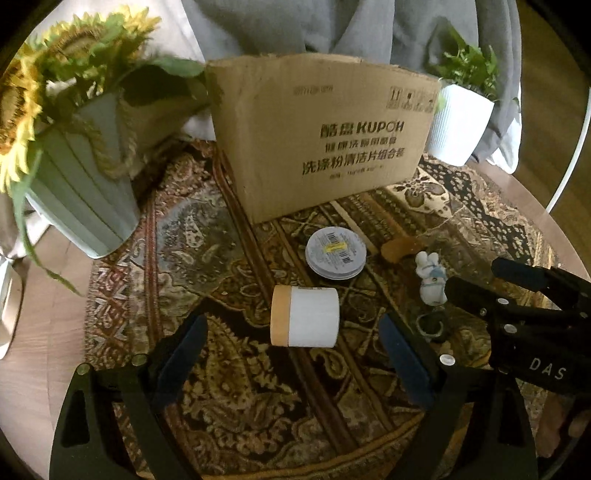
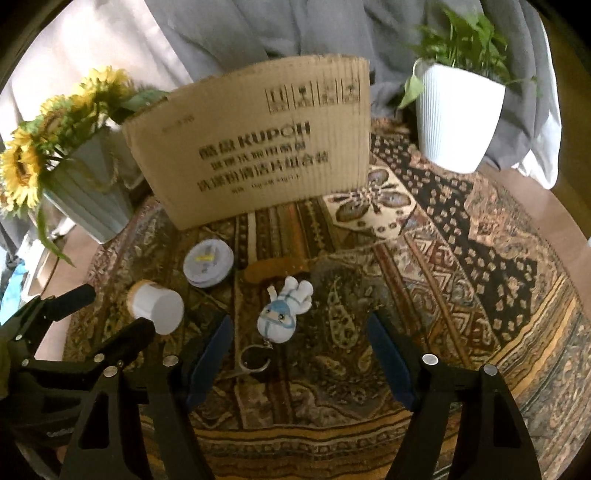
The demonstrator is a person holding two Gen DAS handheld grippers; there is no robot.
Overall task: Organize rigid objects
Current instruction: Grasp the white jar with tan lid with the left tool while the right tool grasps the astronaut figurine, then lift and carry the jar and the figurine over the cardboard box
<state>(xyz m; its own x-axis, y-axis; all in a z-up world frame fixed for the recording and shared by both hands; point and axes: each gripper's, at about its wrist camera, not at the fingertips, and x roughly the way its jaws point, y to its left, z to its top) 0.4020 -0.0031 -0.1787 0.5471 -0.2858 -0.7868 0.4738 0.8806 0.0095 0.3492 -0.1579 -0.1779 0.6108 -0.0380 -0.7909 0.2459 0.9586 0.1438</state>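
Observation:
A white jar with a tan lid (image 1: 304, 316) lies on its side on the patterned rug, just ahead of my open left gripper (image 1: 293, 332); it also shows in the right wrist view (image 2: 157, 304). A round grey tin (image 1: 335, 255) (image 2: 208, 266) lies flat behind it. A small white-and-blue figure keychain (image 2: 284, 314) (image 1: 430, 277) lies ahead of my open right gripper (image 2: 299, 332), its metal ring (image 2: 255, 360) between the fingers. A tan wooden piece (image 2: 273, 269) (image 1: 400, 249) lies beyond the figure. A cardboard box (image 1: 325, 133) (image 2: 258, 151) stands at the back.
A pale green pot of sunflowers (image 1: 79, 192) (image 2: 85, 199) stands at the left of the box. A white ribbed pot with a green plant (image 1: 461, 122) (image 2: 458, 118) stands at the right. Grey cloth (image 1: 314, 26) hangs behind. The round table's wooden edge (image 2: 569, 229) shows beyond the rug.

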